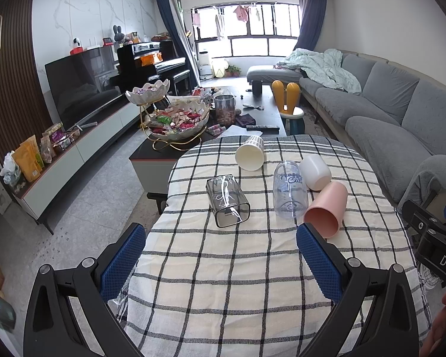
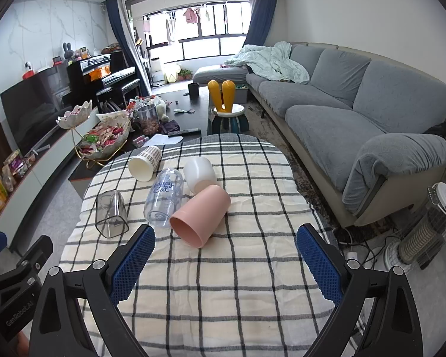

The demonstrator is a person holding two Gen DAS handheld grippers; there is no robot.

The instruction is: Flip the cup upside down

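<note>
I read "Happy Cat" on the clear cup (image 2: 163, 197) lying on its side on the checked cloth (image 2: 223, 282), the pink cup (image 2: 200, 215) touching it. My left gripper (image 1: 221, 255) and right gripper (image 2: 226, 257) both gape wide, holding nothing.

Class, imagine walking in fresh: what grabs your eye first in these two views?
Five cups lying on their sides on the black-and-white checked tablecloth: the pink plastic cup nearest, its mouth towards the camera, touching the clear printed cup. To the left lies the smoky square glass, apart from the others. Both grippers, left gripper and right gripper, hover with jaws wide open.
</note>
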